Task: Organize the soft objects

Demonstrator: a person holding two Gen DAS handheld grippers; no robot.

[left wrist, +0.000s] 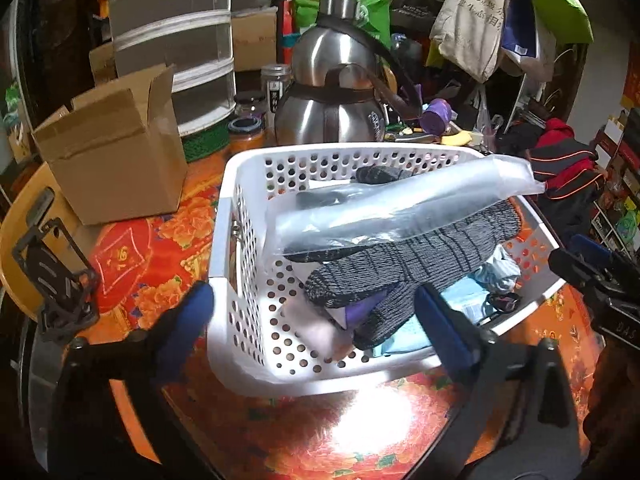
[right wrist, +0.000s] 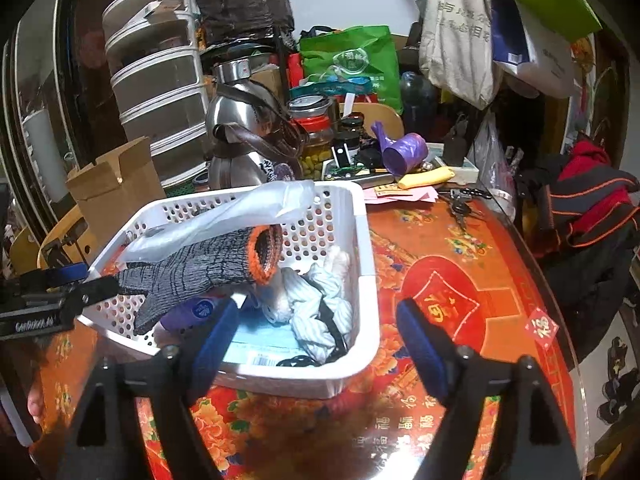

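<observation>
White perforated plastic basket (left wrist: 236,216) (right wrist: 362,240) resting on the counter (left wrist: 136,264) (right wrist: 460,264) covered in a red-and-orange floral cloth, holding the soft items. Grey knitted glove with an orange cuff (left wrist: 400,260) (right wrist: 200,268) lying across the top of the pile, fingertips toward the near-left rim, cuff raised toward the basket's middle. Clear plastic bag (left wrist: 400,200) (right wrist: 224,212) draped above and behind the glove, one end poking past the far rim. Underneath, crumpled pale-blue striped cloth (left wrist: 498,270) (right wrist: 320,312), a flat light-blue packet (right wrist: 260,340) and a purple item (left wrist: 360,308) (right wrist: 188,312), partly hidden. Left gripper (left wrist: 316,320) hovering over the basket's near-left corner, blue-padded fingers (left wrist: 188,320) spread wide, holding nothing. Right gripper (right wrist: 316,344) over the basket's near-right corner, fingers (right wrist: 420,348) likewise spread wide and empty. Beyond the basket, a stainless steel kettle with a dark strap (left wrist: 332,92) (right wrist: 240,140); to the far left, an open brown cardboard box (left wrist: 112,152) (right wrist: 116,188) and a stack of translucent round containers (left wrist: 172,40) (right wrist: 156,80).
</observation>
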